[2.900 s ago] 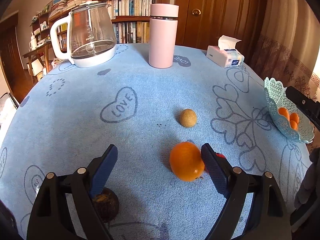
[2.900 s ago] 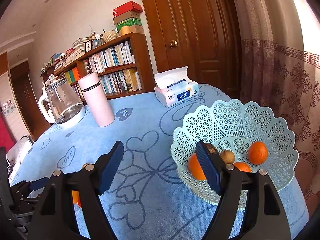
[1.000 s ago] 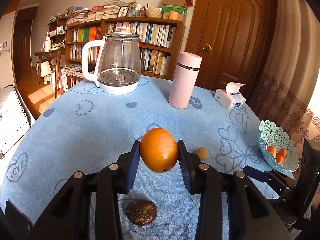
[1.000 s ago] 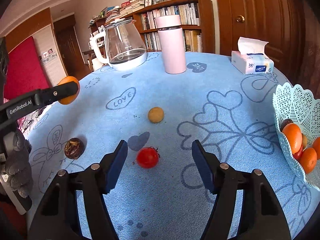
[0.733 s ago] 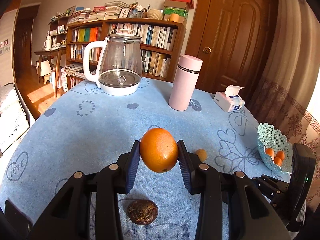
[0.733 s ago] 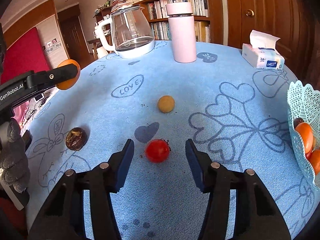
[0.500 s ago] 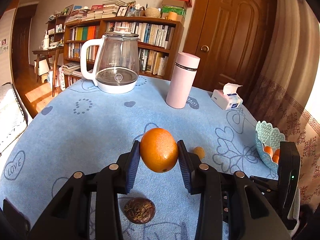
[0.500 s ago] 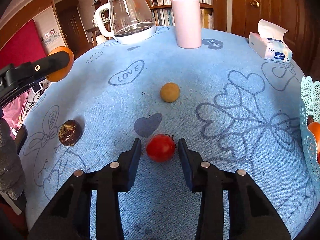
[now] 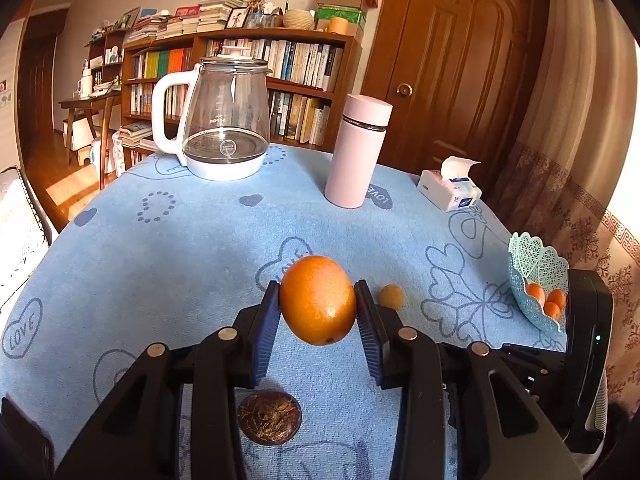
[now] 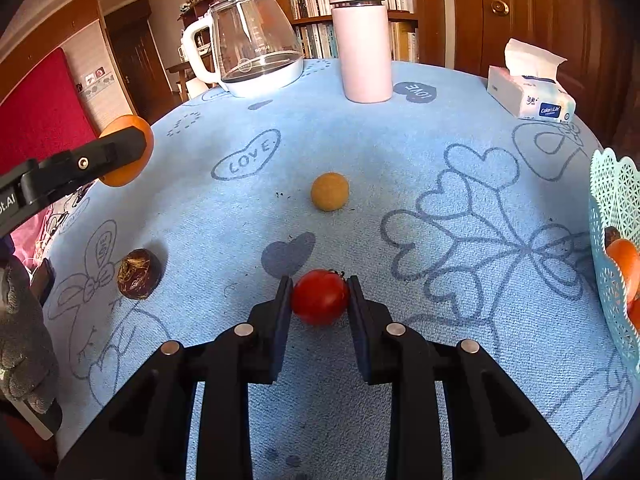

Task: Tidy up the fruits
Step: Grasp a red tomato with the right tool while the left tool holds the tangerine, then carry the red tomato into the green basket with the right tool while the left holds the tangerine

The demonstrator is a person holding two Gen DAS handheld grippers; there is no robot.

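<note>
The left gripper point(image 9: 318, 312) is held clear above the table point(image 9: 168, 248), angled somewhat downward toward the far edge; its two blue pads pinch an orange point(image 9: 318, 300) at its sides; the orange looks slightly oval, its long axis tilted from upper left to lower right between the pads, with a small dimple at the lower right end; in the right wrist view the same gripper point(image 10: 120, 152) comes in from the left edge with the orange point(image 10: 138, 140) showing behind its finger.

The right gripper point(image 10: 320, 300) tips more steeply down to the cloth near the near edge; its pads are pressed onto both sides of a tomato point(image 10: 320, 296), which sits on the table with its dark stem bit toward the upper right; the tomato is close to round, so no long axis can be told.

A tan fruit point(image 10: 329, 191) lies around the middle of the table, apart from the tomato; a dark brown fruit point(image 10: 138, 274) lies toward the left edge; the basket point(image 10: 616, 216) stands at the right edge with oranges inside; kettle point(image 10: 256, 40), flask point(image 10: 364, 40) and tissue box point(image 10: 530, 96) stand along the far edge.
</note>
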